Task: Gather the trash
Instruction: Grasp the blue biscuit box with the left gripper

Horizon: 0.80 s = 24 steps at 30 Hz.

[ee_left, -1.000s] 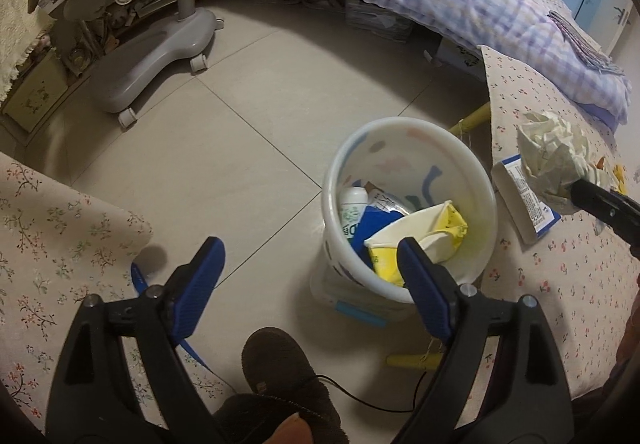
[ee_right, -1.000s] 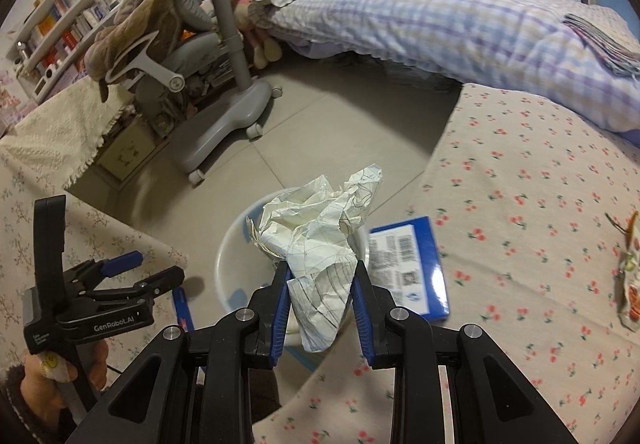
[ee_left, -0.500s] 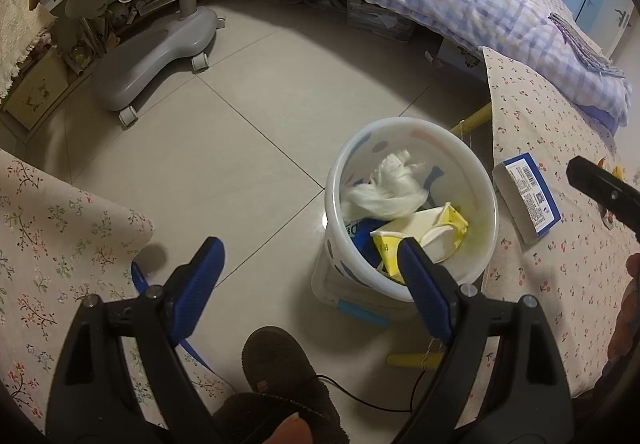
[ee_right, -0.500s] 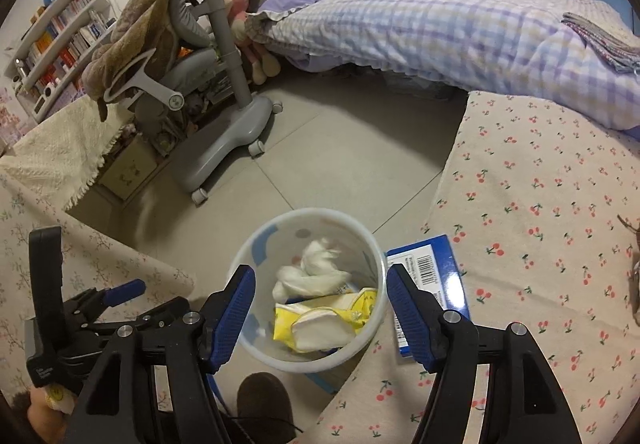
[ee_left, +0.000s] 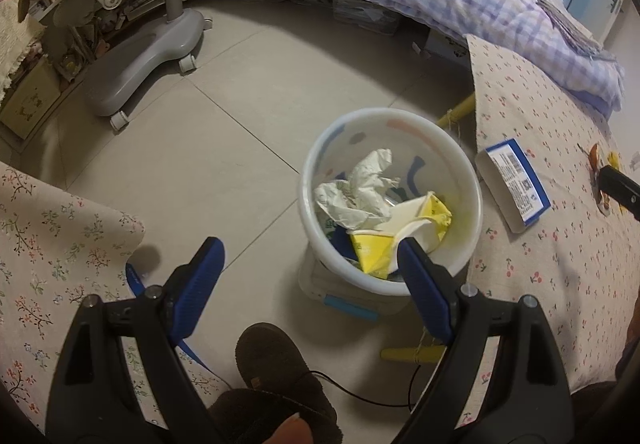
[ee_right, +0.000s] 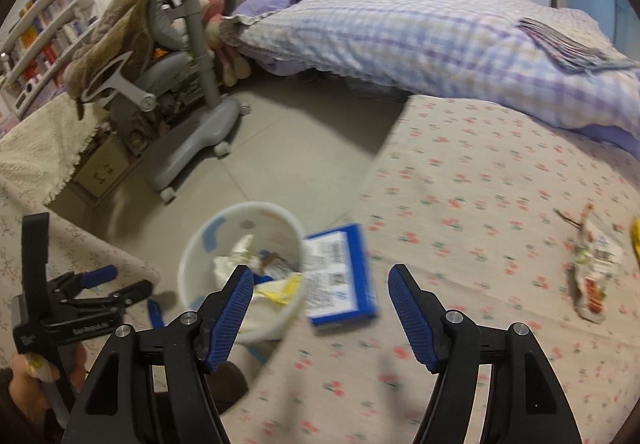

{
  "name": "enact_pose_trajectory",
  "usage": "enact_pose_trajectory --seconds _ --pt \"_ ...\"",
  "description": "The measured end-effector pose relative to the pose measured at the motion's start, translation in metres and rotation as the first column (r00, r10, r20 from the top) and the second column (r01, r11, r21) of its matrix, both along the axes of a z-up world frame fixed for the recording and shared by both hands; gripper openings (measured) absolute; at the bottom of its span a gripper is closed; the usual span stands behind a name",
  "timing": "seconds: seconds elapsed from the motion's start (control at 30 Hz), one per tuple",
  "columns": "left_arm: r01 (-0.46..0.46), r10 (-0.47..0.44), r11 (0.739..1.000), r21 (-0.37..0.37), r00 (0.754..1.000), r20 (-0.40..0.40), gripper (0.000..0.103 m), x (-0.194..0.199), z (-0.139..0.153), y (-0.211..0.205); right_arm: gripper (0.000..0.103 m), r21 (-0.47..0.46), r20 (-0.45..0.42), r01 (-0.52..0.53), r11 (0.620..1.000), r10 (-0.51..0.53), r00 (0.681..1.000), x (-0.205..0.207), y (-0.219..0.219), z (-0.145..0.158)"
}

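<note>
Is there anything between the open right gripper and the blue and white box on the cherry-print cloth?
Nothing visible does. The right gripper is open and empty, and the blue and white box lies flat just ahead, beside the white bin.

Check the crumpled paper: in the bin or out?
In. The crumpled paper lies inside the white bin, on the other trash, below the rim.
</note>
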<state>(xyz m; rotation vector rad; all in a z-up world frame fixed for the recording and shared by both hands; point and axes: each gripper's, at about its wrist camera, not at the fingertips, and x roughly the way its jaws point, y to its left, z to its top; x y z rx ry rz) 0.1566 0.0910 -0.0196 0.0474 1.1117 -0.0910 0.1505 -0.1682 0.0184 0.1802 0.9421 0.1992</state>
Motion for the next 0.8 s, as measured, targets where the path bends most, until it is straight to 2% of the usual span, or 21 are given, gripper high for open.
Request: enact_pose_trajectory --seconds 0.17,0.43,0.8 --pt "0.032 -0.032 0.999 0.001 0.999 -0.029 0.088 0.000 -0.002 -0.025 0.074 -0.035 -0.029 0.074 0.997 -0.075 0.997 -0.011 -0.044 -0.003" --pt "0.053 -0.060 0.996 -0.076 0.994 -0.087 0.088 0.006 0.005 -0.073 0.077 -0.065 -0.082 0.197 0.978 -0.202 0.976 -0.026 -0.112 -0.011" --pt "0.061 -0.079 0.987 -0.146 0.989 -0.123 0.088 0.016 -0.002 -0.146 0.077 -0.063 -0.117 0.299 0.952 -0.304 0.945 -0.036 -0.169 -0.016"
